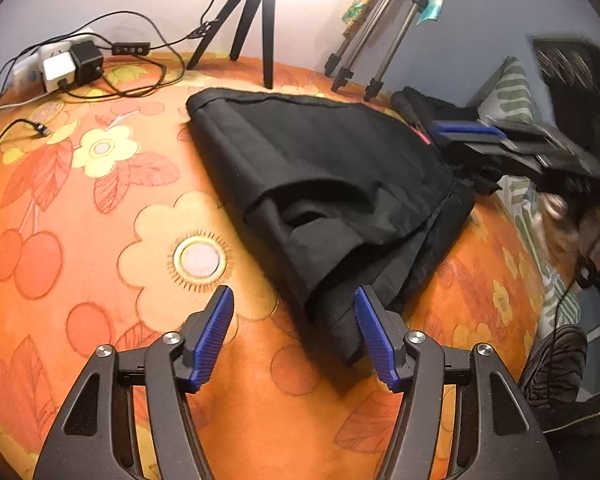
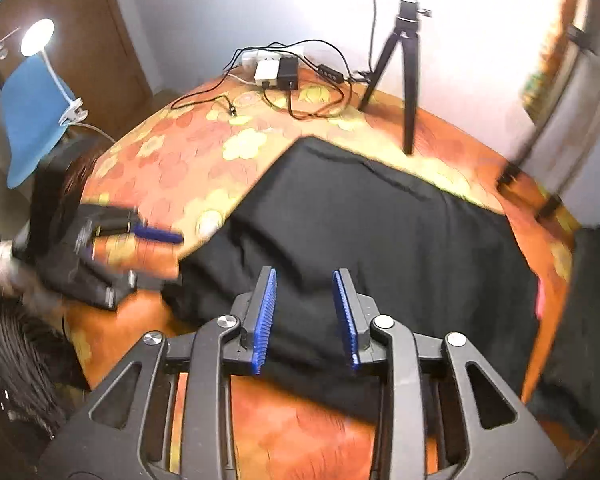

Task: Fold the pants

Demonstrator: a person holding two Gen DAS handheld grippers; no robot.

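The black pants [image 1: 332, 184] are lying folded over in layers across the middle of the flowered orange bedspread [image 1: 100, 208], near edges still uneven; the left gripper [image 1: 294, 336] and right gripper [image 2: 305, 316] are both hovering open and empty, likely tidying left

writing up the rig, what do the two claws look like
Both match: the left claw and right claw have black plastic linkage arms with silver round pivot bolts and triangular cutouts. Their fingers carry ribbed blue pads.
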